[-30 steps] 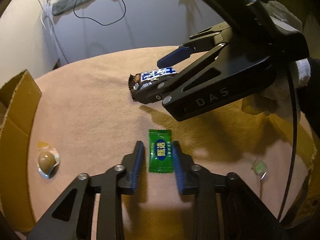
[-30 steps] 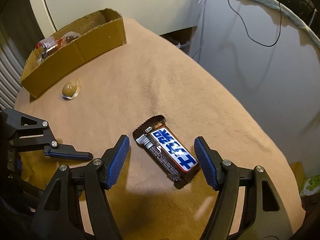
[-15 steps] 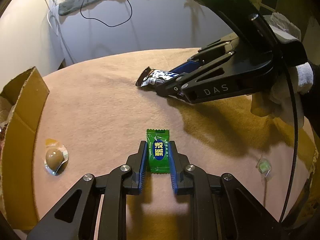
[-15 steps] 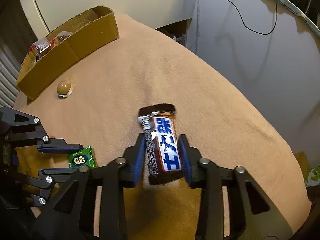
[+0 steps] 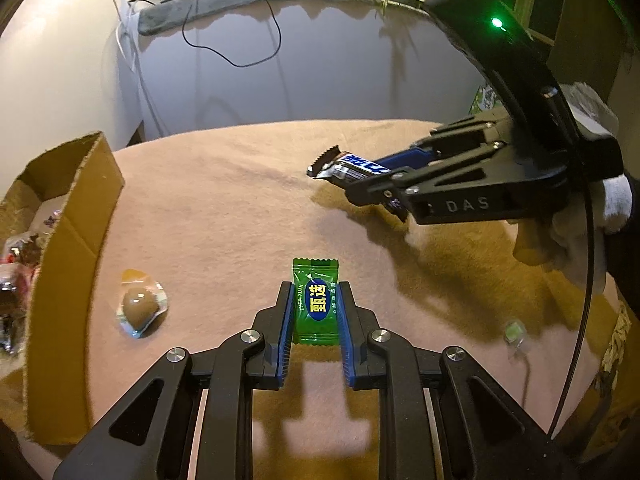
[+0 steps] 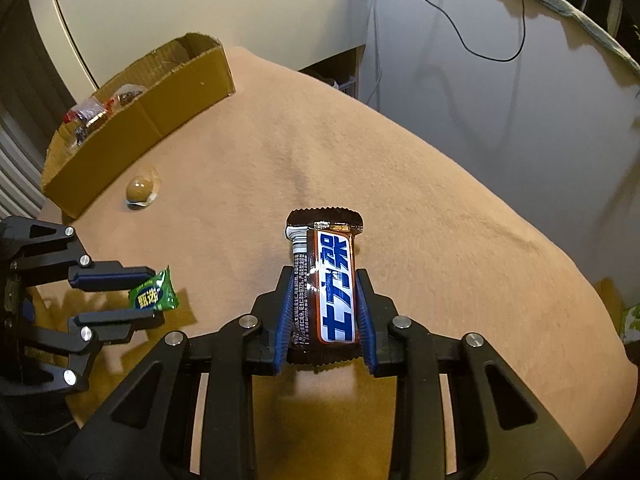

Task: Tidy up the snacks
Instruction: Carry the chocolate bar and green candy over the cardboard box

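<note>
My left gripper [image 5: 315, 304] is shut on a green candy packet [image 5: 316, 300] and holds it above the tan cloth; it shows in the right wrist view too [image 6: 154, 295]. My right gripper [image 6: 324, 304] is shut on a brown and blue chocolate bar [image 6: 326, 280], lifted off the cloth; the bar shows in the left wrist view [image 5: 352, 168]. A cardboard box [image 6: 136, 116] with several wrapped snacks stands at the far left edge, also in the left wrist view [image 5: 68, 236].
A brown sweet in clear wrap [image 5: 139, 310] lies near the box, seen also in the right wrist view [image 6: 141, 190]. A small pale green wrapped candy [image 5: 514, 332] lies at the right. The round table [image 6: 440, 208] ends near a wall with cables.
Both grippers closed: the left on the green candy, the right on the chocolate bar. Both snacks have since been lifted off the cloth.
</note>
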A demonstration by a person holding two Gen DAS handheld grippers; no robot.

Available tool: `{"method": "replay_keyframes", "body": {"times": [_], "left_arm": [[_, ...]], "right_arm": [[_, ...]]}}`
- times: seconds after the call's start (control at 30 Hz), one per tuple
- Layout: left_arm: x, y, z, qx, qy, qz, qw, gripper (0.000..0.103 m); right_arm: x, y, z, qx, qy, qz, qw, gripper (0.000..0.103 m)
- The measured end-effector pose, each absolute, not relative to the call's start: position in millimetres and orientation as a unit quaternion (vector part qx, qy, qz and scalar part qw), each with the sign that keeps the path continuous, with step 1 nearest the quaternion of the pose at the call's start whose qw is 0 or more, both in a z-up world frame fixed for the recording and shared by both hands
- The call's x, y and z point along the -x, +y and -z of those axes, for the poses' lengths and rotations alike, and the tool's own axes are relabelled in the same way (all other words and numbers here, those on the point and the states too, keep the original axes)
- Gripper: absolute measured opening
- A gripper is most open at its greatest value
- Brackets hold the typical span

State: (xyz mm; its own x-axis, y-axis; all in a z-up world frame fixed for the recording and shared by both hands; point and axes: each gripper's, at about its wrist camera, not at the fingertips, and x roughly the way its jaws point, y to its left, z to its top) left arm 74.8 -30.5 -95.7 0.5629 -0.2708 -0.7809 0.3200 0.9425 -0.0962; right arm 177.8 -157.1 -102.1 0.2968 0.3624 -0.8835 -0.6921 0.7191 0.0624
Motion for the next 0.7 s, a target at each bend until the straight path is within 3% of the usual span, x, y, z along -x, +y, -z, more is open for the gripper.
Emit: {"method": "replay_keyframes", "body": {"times": [0.7], "left_arm": [[-50,62,48,0.008,0.368,0.112,0.923,0.019]], "right_arm": [[-145,-83,38,0.160,0.431,-0.374,0.805,0.029]]}}
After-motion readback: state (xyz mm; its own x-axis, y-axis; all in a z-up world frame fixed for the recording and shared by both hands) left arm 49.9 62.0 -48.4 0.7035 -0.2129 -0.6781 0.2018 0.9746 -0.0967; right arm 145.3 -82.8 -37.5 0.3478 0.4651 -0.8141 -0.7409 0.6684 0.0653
